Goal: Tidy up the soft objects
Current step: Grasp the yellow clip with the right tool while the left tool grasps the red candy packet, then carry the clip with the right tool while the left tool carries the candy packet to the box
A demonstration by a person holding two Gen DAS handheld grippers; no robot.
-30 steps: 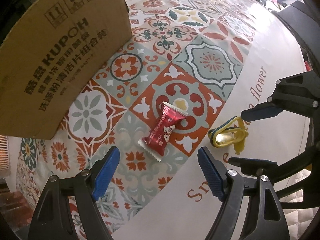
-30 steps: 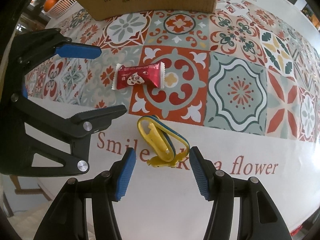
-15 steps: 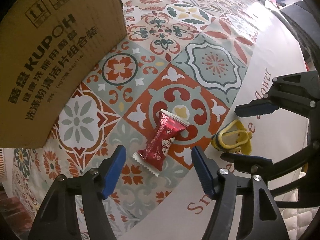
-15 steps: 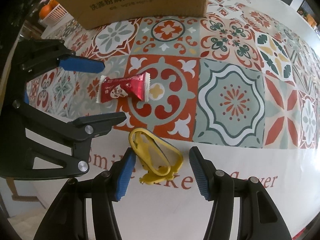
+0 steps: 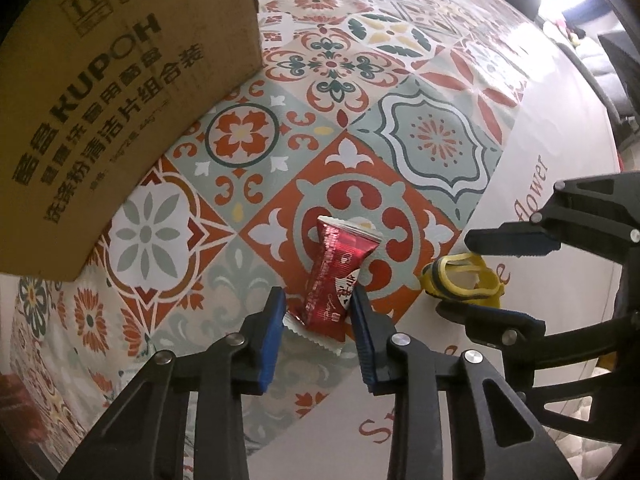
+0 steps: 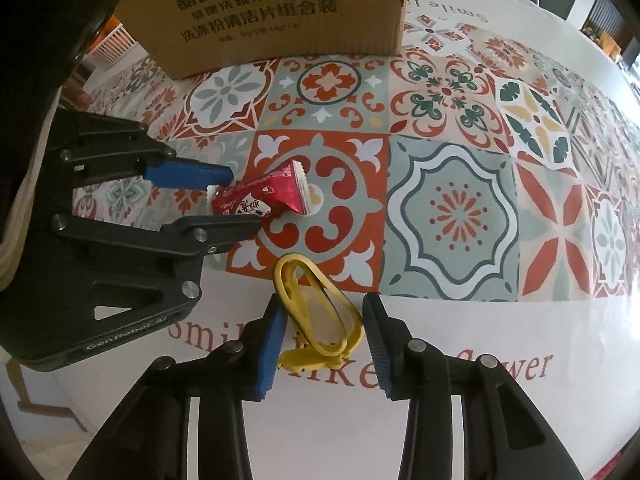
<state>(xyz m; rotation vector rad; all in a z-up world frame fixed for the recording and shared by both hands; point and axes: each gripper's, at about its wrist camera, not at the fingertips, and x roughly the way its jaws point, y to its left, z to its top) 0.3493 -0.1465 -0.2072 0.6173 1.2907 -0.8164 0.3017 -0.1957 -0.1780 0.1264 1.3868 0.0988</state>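
Observation:
A red snack packet [image 5: 340, 264] lies on the patterned tablecloth [image 5: 420, 140]. My left gripper [image 5: 318, 300] is shut on its lower end, blue pads pressing both sides. In the right wrist view the packet [image 6: 272, 196] bulges between the left gripper [image 6: 245, 198]. A yellow soft loop-shaped thing [image 6: 294, 300] lies on the white strip of the cloth between the fingers of my right gripper [image 6: 324, 308]. Those jaws are closing: the left pad touches the loop and the right pad stands just off it. The left wrist view shows the right gripper [image 5: 454, 274] around the yellow thing [image 5: 492, 286].
A large brown cardboard box [image 5: 100, 120] stands on the cloth behind the packet, at the top in the right wrist view [image 6: 280, 12]. A white slatted crate [image 6: 112, 40] sits beyond the table's left side. Dark chairs [image 5: 616, 60] stand past the far edge.
The left gripper came down over the red packet and shut on its lower end. The right gripper sank around the yellow thing and its jaws narrowed.

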